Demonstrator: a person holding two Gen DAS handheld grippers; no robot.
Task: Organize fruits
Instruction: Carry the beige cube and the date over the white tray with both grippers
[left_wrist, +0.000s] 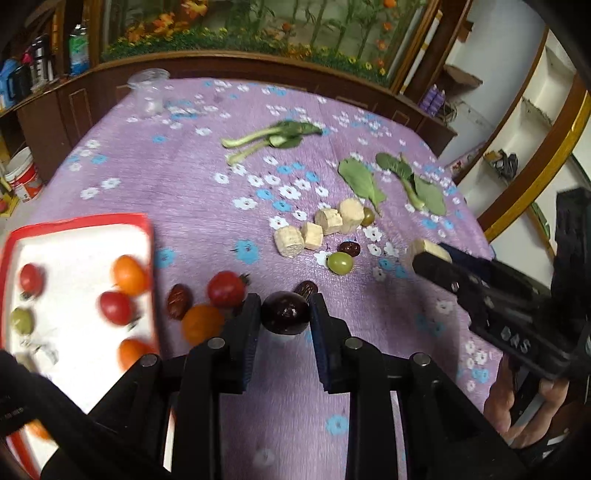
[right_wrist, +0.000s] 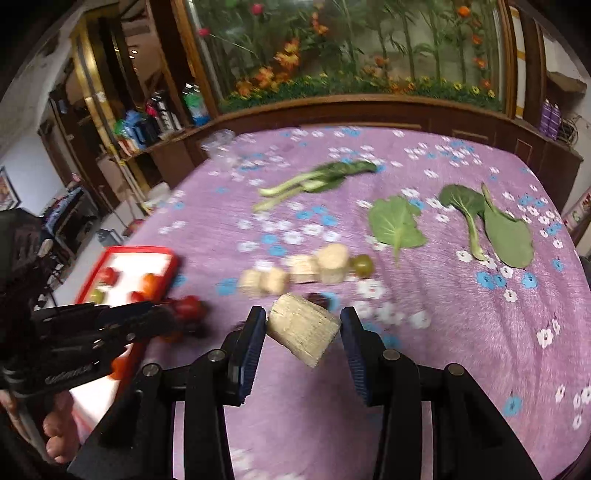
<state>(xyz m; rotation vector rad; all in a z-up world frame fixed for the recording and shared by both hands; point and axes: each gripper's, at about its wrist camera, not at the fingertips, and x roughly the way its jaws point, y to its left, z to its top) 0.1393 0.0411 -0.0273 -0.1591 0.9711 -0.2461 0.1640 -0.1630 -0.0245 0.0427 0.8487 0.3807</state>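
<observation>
My left gripper (left_wrist: 285, 314) is shut on a dark purple plum (left_wrist: 285, 312), held just above the purple cloth beside the red-rimmed white tray (left_wrist: 79, 236). The tray holds red and orange tomatoes (left_wrist: 127, 275) and a green grape. On the cloth nearby lie a red tomato (left_wrist: 226, 288), an orange one (left_wrist: 201, 322) and red dates (left_wrist: 179, 301). My right gripper (right_wrist: 303, 326) is shut on a pale cylindrical chunk (right_wrist: 303, 328), tilted between its fingers; it also shows in the left wrist view (left_wrist: 430, 254). A green grape (left_wrist: 340, 263) and a date (left_wrist: 350, 248) lie mid-table.
Several more pale chunks (left_wrist: 317, 227) lie in a row with another green grape (right_wrist: 361, 265). Leafy greens (left_wrist: 273, 136) (right_wrist: 397, 225) (right_wrist: 506, 232) lie farther back and right. A clear plastic cup (left_wrist: 149, 92) stands at the far left corner. Wooden cabinets ring the table.
</observation>
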